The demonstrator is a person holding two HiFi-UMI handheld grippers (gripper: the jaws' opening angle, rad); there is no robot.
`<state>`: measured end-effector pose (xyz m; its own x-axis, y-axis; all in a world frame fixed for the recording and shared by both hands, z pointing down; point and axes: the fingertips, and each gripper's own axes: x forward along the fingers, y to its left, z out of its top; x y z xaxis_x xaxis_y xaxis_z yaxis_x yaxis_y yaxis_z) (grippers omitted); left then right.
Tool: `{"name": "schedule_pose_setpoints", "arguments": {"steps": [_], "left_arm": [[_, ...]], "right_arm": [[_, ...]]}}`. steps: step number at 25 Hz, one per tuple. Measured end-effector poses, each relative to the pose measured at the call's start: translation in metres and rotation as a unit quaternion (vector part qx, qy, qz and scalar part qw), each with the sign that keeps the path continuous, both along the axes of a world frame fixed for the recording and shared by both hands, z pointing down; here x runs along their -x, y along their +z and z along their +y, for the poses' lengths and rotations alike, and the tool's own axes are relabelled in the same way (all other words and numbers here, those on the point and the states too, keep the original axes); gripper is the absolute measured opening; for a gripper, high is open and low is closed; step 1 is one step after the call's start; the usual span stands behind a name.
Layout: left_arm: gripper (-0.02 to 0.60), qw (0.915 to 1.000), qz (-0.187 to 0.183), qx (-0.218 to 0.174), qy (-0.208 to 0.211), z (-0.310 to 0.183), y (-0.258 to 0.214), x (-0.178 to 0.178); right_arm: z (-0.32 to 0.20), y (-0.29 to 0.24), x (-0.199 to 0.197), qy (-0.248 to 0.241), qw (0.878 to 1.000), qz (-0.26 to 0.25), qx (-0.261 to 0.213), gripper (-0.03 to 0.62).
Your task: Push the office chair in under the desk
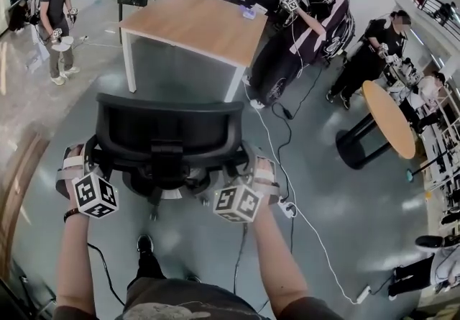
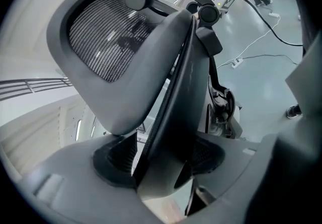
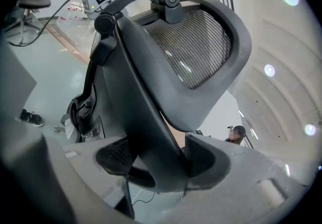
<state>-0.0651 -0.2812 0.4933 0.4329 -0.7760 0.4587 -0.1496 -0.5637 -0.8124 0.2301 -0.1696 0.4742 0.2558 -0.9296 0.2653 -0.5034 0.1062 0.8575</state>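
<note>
The black office chair (image 1: 169,131) stands just in front of me with its mesh back toward me, a short way from the wooden desk (image 1: 194,24) with white legs. My left gripper (image 1: 92,167) is shut on the left edge of the chair back, and my right gripper (image 1: 250,176) is shut on the right edge. In the left gripper view the chair back's rim (image 2: 171,97) runs between the pads (image 2: 113,160) of the left gripper (image 2: 161,160), with the headrest (image 2: 108,42) above. The right gripper view shows the same hold by the right gripper (image 3: 158,160) on the rim (image 3: 146,102).
A seated person (image 1: 309,24) is at the desk's right end, and another person (image 1: 57,16) stands at the far left. A round wooden table (image 1: 388,117) stands to the right. A white cable (image 1: 277,146) and a power strip (image 1: 287,208) lie on the floor right of the chair.
</note>
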Motion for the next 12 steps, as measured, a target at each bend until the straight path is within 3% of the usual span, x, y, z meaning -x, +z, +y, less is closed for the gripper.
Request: {"name": "schedule_pose_setpoints", "arguments": {"steps": [12], "left_arm": [[0.284, 0.9992, -0.003, 0.003, 0.039, -0.112, -0.011, 0.007]], "right_arm": [[-0.085, -0.012, 0.019, 0.017, 1.0, 0.003, -0.006, 0.265]]}}
